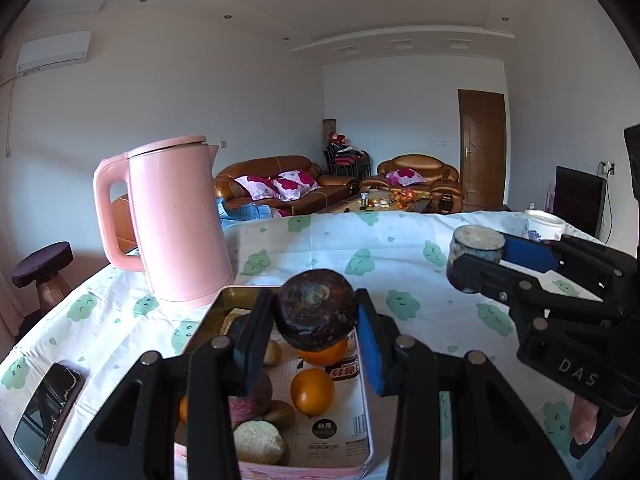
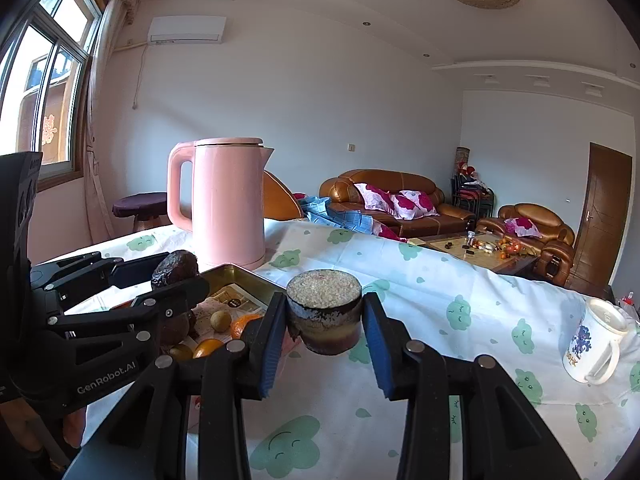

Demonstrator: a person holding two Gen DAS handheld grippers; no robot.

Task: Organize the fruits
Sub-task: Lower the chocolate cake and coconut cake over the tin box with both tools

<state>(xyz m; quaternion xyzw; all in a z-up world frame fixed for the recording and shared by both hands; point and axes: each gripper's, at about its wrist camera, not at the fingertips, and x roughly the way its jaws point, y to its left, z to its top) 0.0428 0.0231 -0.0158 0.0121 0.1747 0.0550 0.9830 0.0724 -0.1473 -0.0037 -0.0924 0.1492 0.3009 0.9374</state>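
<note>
A: Where's the fruit?
B: Left gripper [image 1: 316,320] jaws clench a dark fruit [image 1: 316,314] above the tin tray [image 1: 366,408]; right gripper [image 2: 324,320] jaws clench a cut piece [image 2: 324,312] over the table [image 2: 460,280].
A: Advice?
B: Lower each before releasing.

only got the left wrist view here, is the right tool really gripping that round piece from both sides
Observer: Yes, the right tool's two blue pads press on opposite sides of the round piece.
Operator: what's on its side, i only see the top
Observer: A dark band, with a yellowish layer lower down.
Operator: anything off to its right
Observer: A white mug with a blue print, handle toward the camera.
</note>
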